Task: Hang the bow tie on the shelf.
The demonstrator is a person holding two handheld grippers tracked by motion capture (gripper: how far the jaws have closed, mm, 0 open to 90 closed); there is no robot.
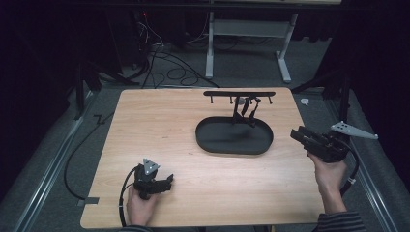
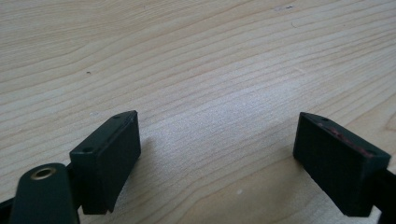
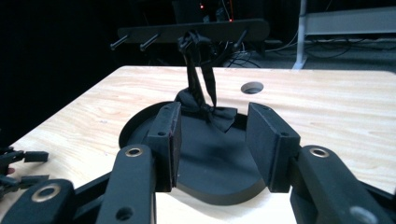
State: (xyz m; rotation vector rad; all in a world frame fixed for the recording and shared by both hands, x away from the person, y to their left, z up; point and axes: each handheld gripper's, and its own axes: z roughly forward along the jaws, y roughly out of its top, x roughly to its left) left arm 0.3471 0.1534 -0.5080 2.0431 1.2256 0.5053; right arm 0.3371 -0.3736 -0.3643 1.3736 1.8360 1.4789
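Beyond the right gripper (image 3: 212, 144), straight ahead between its two jaws, hangs a black bow tie (image 3: 211, 112) from a black peg rack (image 3: 191, 31); its strap runs up to a peg, but the loop over the peg is dark against a dark background and hard to make out. The bow itself dangles just above or onto the far part of a black oval tray (image 3: 219, 186); whether it touches the tray floor cannot be told, black on black. In the high view the bow tie (image 1: 245, 112) is a thin dark tangle under the rack (image 1: 239, 94), its shape unreadable. Right gripper (image 1: 302, 137): held off the right edge of the table (image 1: 159, 145), raised, pointing left toward the tray (image 1: 208, 140), hand wrapped under the body, sleeve cut off at the frame's bottom edge. Its jaws stand moderately apart with nothing between them, well short of the tie. Left gripper (image 1: 167, 181): low at the near left of the table, hand behind it partly cut off by the bottom edge, pointing right. From its own camera the left gripper (image 2: 217, 154) tilts down at bare wood, jaws spread wide, empty, their roots cut off by the frame.
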